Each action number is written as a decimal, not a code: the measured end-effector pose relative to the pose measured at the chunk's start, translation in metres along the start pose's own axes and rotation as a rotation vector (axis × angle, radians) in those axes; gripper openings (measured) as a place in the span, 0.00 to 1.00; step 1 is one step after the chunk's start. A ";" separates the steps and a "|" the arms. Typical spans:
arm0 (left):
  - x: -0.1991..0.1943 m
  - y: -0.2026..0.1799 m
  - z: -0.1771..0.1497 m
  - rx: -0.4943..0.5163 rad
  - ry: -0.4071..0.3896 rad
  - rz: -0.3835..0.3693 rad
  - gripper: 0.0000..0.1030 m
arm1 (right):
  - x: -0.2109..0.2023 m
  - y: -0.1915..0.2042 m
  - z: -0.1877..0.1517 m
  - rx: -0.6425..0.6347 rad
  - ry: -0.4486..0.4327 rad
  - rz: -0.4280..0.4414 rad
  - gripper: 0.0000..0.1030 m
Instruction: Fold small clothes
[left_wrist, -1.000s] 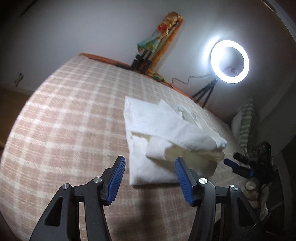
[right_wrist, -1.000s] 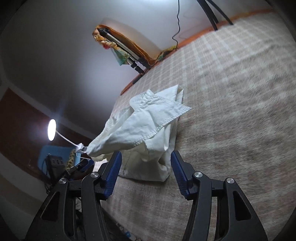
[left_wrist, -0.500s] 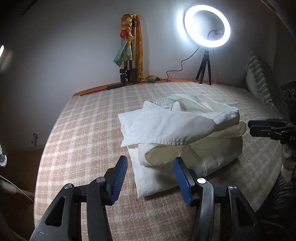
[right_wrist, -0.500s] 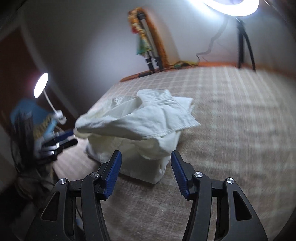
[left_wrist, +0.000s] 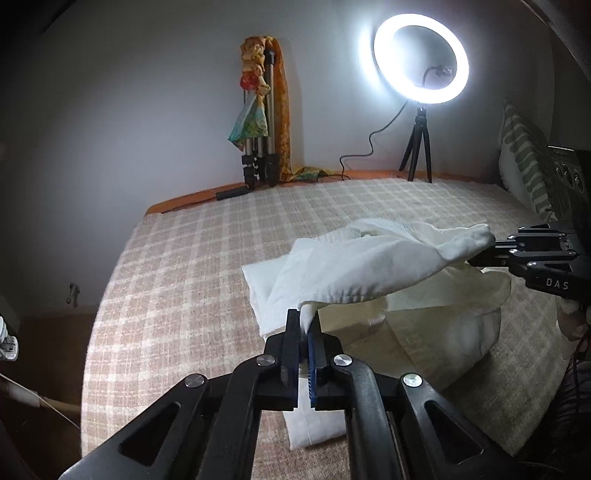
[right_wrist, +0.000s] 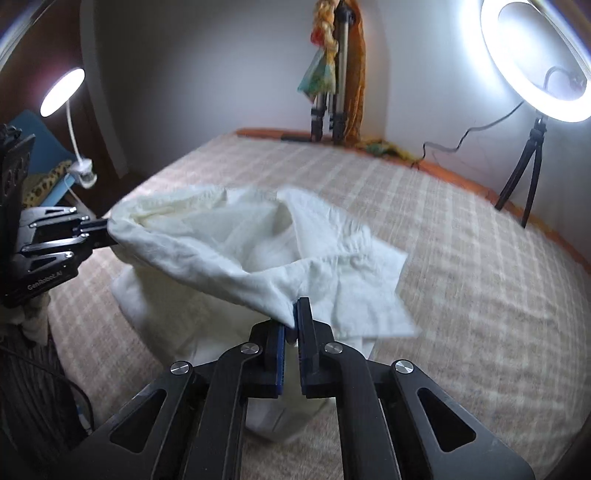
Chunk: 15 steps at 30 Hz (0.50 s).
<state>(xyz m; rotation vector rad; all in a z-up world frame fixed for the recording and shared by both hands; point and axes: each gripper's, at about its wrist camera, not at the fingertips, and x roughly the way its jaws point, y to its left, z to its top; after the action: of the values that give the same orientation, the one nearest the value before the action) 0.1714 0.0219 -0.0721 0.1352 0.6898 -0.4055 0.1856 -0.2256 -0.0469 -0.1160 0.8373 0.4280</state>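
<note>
1. Both tongs clenched on the white garment (left_wrist: 369, 266): left tongs (left_wrist: 303, 334) pinching a corner at about 6 o'clock in the left view, right tongs (right_wrist: 292, 325) nipping the other corner, same spot in the right view.
2. Garment half lifted off the checked bed (left_wrist: 184, 266), top layer stretched between the two grips, rest slumped underneath.
3. Probably mid-fold. Best bet: keep the held edge taut and level, carry it over toward 12 o'clock, land it square on the lower layer, then let go. Slack or uneven height likely means wrinkles.
4. Readable writing: "DAS" on the right tool at 3 o'clock, "GenRobot.AI" on the left tool at 9 o'clock.
5. Ring light (left_wrist: 421, 61) glaring at 1 o'clock.
</note>
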 end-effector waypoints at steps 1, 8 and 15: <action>-0.006 0.002 0.003 0.009 -0.018 0.007 0.00 | -0.008 -0.001 0.006 0.005 -0.026 0.005 0.03; -0.019 -0.004 -0.020 0.165 -0.013 0.018 0.00 | -0.056 0.022 0.013 -0.115 -0.110 0.049 0.03; -0.027 -0.001 -0.074 0.216 0.123 0.002 0.06 | -0.032 0.064 -0.056 -0.295 0.063 0.037 0.06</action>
<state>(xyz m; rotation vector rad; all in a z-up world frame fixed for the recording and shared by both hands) 0.1085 0.0482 -0.1112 0.3679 0.7661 -0.4717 0.1015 -0.1927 -0.0567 -0.3892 0.8349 0.5835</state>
